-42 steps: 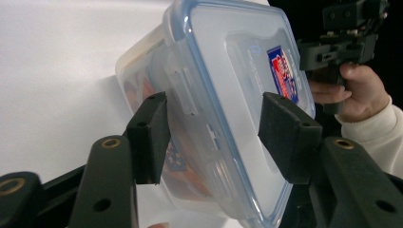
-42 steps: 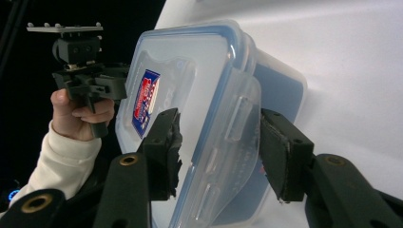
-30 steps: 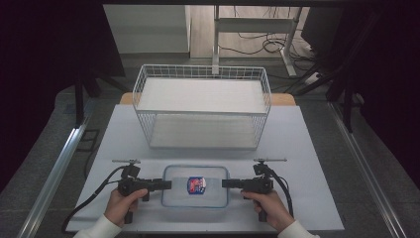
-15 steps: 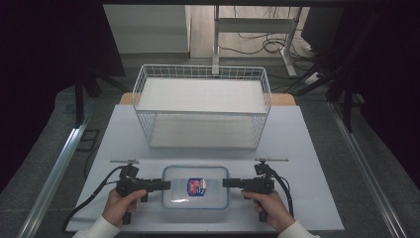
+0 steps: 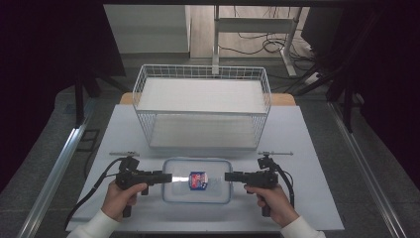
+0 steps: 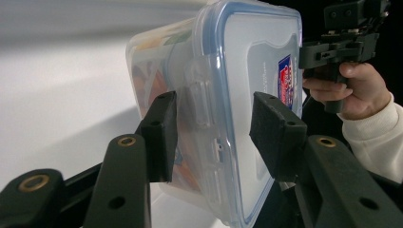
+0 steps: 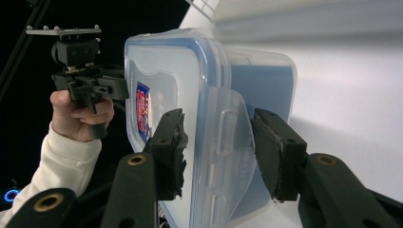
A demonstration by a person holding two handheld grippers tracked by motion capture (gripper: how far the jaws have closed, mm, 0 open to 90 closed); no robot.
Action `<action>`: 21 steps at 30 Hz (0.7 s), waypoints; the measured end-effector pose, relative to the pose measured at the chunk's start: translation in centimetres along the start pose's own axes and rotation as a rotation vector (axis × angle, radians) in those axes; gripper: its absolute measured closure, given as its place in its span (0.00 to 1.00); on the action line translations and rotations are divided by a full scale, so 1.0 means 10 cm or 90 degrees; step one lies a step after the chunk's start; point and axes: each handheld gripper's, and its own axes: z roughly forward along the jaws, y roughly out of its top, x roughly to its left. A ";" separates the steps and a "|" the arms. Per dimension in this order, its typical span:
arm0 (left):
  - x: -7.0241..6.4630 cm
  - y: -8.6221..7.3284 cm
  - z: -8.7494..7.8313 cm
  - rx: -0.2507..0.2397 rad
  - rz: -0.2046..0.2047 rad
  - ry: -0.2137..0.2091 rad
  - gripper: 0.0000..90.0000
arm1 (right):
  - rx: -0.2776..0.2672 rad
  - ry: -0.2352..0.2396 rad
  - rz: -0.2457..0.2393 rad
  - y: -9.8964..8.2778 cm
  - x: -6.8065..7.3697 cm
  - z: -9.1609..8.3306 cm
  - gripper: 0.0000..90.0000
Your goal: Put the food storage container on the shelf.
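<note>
At the counter's near edge, around six o'clock in the high view:

- One clear plastic box, lidded, with a blue seal rim and one red-and-blue label on the lid. It is held between the two tongs. The left gripper view shows coloured contents through the wall, too blurred to name or count.
- Two tongs. Left tongs at the box's nine o'clock end, right tongs at its three o'clock end. Each pair straddles one end of the box across its latch flap; the right tongs clamp that end, and the left tongs grip theirs with both pads against the box.
- Two hands, left hand and right hand, each in a white sleeve.
- One white wire basket at twelve o'clock, well apart from the box, standing on the counter.
- One white counter sheet beneath everything.
</note>
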 end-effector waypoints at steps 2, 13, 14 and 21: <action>-0.05 0.07 -0.03 -0.006 0.010 0.000 0.59 | -0.007 -0.005 -0.011 0.06 0.07 -0.04 0.62; -0.26 0.59 -0.21 -0.041 0.052 -0.009 0.59 | -0.031 -0.022 -0.066 0.58 0.45 -0.27 0.62; -0.28 0.65 -0.22 -0.043 0.055 -0.009 0.59 | -0.032 -0.022 -0.071 0.64 0.47 -0.29 0.62; -0.38 0.99 -0.33 -0.060 0.071 -0.006 0.59 | -0.036 -0.023 -0.093 1.02 0.64 -0.38 0.62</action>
